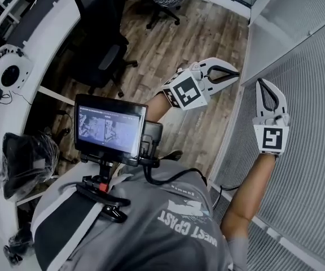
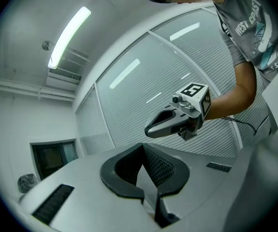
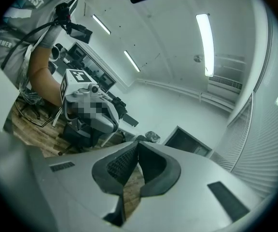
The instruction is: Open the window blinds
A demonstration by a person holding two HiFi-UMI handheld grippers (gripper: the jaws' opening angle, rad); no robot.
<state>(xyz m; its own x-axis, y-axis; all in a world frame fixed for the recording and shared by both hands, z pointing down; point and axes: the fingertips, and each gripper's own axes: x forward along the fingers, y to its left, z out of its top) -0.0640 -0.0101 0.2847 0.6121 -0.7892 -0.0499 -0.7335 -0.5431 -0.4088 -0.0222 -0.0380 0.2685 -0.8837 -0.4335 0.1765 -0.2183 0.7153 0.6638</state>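
The closed window blinds (image 1: 312, 89) are grey horizontal slats that fill the right side of the head view. My right gripper (image 1: 262, 83) is held up close to the slats, shut and empty; I cannot tell whether it touches them. My left gripper (image 1: 236, 72) hangs beside it over the wooden floor, also shut with nothing in it. In the left gripper view the shut jaws (image 2: 142, 146) point toward the blinds (image 2: 139, 95), with the right gripper (image 2: 149, 131) in front of them. The right gripper view has its shut jaws (image 3: 137, 143) facing the room, blinds (image 3: 269, 144) at its right edge.
A low sill (image 1: 229, 137) runs along the foot of the blinds. Black office chairs (image 1: 103, 38) stand on the wooden floor (image 1: 168, 38) beside a white desk (image 1: 38, 55). A small screen (image 1: 110, 126) is mounted on the person's chest.
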